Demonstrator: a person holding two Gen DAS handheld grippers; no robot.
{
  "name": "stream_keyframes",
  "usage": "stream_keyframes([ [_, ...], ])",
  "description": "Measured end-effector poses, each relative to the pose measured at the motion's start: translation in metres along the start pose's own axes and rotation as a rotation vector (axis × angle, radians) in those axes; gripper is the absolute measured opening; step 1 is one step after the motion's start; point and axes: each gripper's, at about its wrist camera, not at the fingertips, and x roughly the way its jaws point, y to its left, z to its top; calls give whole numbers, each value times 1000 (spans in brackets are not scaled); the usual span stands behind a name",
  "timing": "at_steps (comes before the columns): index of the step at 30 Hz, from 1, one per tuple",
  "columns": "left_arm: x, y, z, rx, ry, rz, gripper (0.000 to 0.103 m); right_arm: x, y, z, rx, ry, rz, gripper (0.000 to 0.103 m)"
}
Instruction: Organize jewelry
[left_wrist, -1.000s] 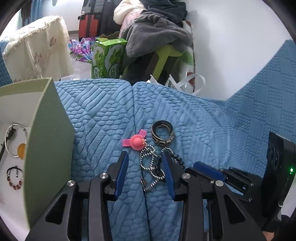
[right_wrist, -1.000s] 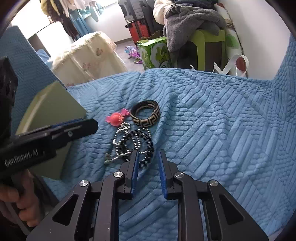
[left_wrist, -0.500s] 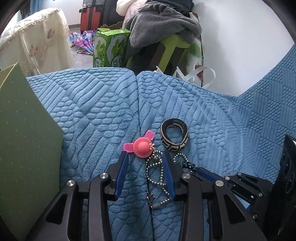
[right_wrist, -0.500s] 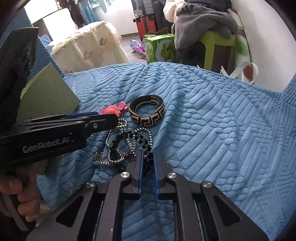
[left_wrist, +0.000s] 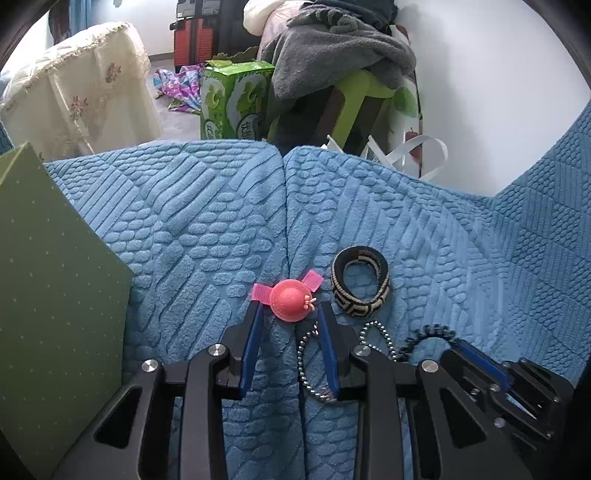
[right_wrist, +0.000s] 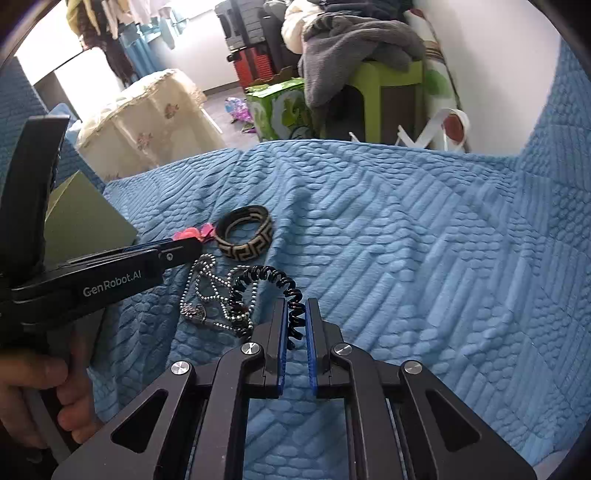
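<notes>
A pink hat-shaped hair clip (left_wrist: 291, 300) lies on the blue quilted cover, just at the tips of my open left gripper (left_wrist: 290, 314). A black-and-beige patterned bangle (left_wrist: 360, 286) lies to its right and shows in the right wrist view too (right_wrist: 244, 238). A silver ball chain (right_wrist: 207, 295) lies tangled beside a black coil bracelet (right_wrist: 275, 282). My right gripper (right_wrist: 295, 306) is shut on the coil bracelet's near end. The left gripper also shows in the right wrist view (right_wrist: 177, 251), beside the chain.
A green box lid (left_wrist: 55, 288) stands upright at the left. The blue cover's far edge (left_wrist: 280, 147) drops to a floor with a green carton (left_wrist: 236, 99), a green stool with grey clothes (left_wrist: 343, 62) and a cloth-covered table (left_wrist: 81, 92).
My left gripper moved forward to the pink clip, past the green lid. My right gripper closed on the black coil bracelet and stays shut on it.
</notes>
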Motion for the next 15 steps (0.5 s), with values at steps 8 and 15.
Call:
stream_keyframes([
  [8, 3, -8, -1, 37, -23, 33, 24, -6, -8, -7, 65, 32, 53, 7],
  [15, -16, -11, -6, 59, -51, -2, 24, -27, -4, -12, 57, -8, 52, 7],
])
